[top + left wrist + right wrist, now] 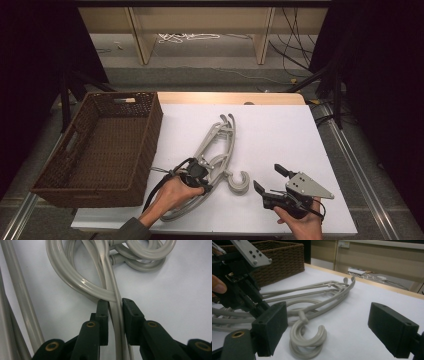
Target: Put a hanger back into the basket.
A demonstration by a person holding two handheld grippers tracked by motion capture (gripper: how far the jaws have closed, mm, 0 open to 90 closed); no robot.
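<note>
Glossy, smooth grey plastic hangers (215, 150) lie on a matt white worktop (280, 130) with a pale wooden edge, beside a rough brown woven wicker basket (102, 145); matt black tongs (115, 315) have brass-coloured rivets.

All views share hangers (215, 150); gripper views close.

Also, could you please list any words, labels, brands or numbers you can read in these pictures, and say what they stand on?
None: no readable text anywhere.
Hangers: plain grey, unmarked.
Basket: no tag or label.
Left gripper and right gripper: bare screws and brass rivets, no lettering.
Grey plate: screw holes, no print.
A pale fitting on the far wall in the right gripper view is too blurred to read.
</note>
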